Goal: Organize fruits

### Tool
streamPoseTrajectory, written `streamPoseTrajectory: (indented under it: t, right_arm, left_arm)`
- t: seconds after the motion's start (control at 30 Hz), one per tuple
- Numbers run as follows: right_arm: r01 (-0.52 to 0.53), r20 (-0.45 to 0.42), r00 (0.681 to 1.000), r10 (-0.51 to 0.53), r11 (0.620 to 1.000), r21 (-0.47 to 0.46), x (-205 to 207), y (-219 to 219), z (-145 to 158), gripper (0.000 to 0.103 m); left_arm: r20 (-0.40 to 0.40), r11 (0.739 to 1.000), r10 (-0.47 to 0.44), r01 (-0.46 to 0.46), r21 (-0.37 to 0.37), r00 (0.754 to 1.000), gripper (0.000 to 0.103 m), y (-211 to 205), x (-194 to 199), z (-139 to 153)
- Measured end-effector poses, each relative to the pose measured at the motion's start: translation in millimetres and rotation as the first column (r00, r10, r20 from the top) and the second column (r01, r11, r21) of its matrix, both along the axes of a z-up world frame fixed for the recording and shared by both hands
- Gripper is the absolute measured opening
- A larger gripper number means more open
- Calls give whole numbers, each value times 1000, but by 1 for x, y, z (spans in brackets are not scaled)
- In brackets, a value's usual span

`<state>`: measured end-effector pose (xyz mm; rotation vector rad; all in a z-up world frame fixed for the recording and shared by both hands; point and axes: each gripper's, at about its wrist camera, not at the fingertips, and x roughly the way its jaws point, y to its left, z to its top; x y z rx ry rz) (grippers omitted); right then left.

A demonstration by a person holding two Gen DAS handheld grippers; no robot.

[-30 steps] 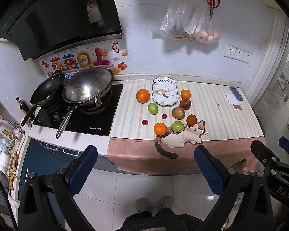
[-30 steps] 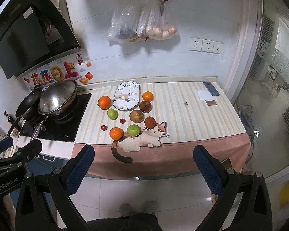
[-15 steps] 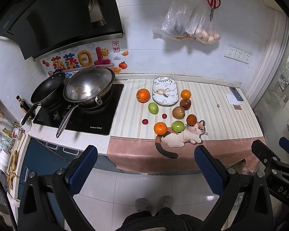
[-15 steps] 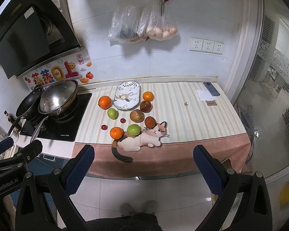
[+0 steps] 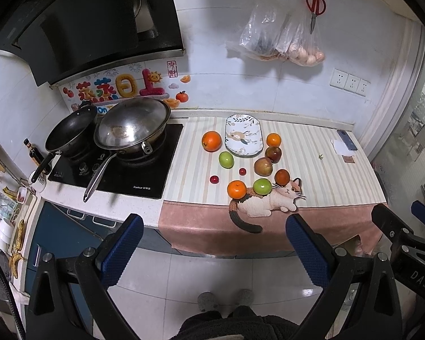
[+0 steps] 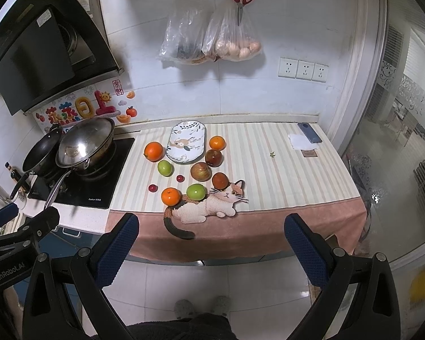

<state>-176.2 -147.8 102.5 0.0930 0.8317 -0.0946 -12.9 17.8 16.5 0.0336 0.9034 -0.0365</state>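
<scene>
Both grippers, left and right, are hanging over the floor short of the counter, jaws spread wide and holding nothing. Beyond them, the fruits are lying scattered on the striped cloth around the plate, which is sitting bare toward the wall.

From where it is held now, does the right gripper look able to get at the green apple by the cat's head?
Probably yes: the right gripper is open, and nothing stands between it and the green apple near the counter's front edge.
</scene>
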Motion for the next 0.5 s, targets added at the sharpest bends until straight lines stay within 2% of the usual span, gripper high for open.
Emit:
streamPoseTrajectory:
  t: [0.43, 0.5]
  right_arm:
    - [14, 4, 1000, -14, 1000, 3, 1, 1, -1, 103]
    - [31, 9, 999, -31, 999, 19, 6, -1, -2, 103]
  left_arm:
    - [5, 1000, 4, -4, -10, 1000, 103, 6, 0, -3]
    - [20, 1000, 11, -11, 8, 1000, 103, 9, 7, -5]
